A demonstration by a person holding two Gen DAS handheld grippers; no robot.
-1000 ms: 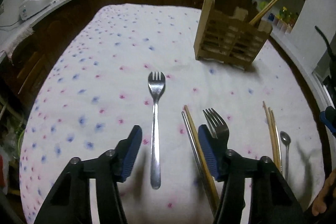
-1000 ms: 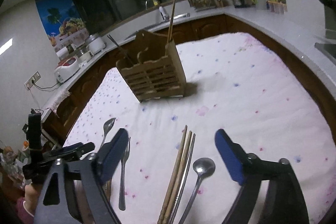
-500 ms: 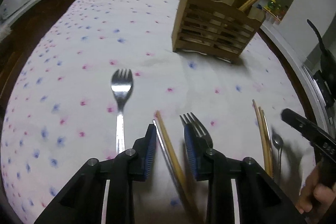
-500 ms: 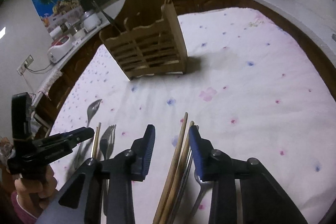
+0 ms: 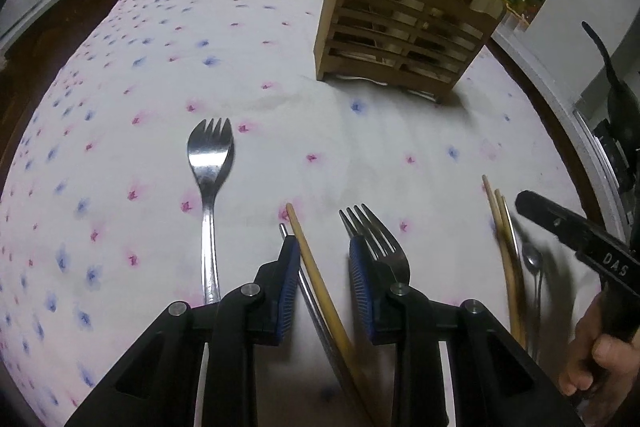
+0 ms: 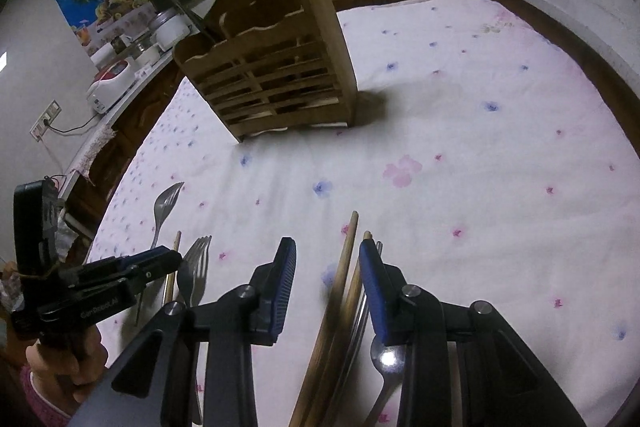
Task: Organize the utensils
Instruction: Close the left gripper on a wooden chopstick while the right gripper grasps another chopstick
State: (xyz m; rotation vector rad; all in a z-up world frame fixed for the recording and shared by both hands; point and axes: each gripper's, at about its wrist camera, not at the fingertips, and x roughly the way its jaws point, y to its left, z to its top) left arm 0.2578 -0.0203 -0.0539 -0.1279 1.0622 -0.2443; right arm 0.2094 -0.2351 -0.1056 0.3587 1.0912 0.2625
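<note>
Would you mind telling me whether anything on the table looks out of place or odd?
Nothing looks damaged or spilled. The wooden caddy stands upright, while forks, chopsticks and a spoon lie loose on the cloth.

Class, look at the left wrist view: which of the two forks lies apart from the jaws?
The spork-shaped fork with short tines lies alone, left of the left gripper. The long-tined fork lies against its right jaw.

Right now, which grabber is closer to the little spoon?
Right. The right gripper is almost over the spoon, which lies just beside its fingers. The left gripper sits further off, around a chopstick near the fork.
</note>
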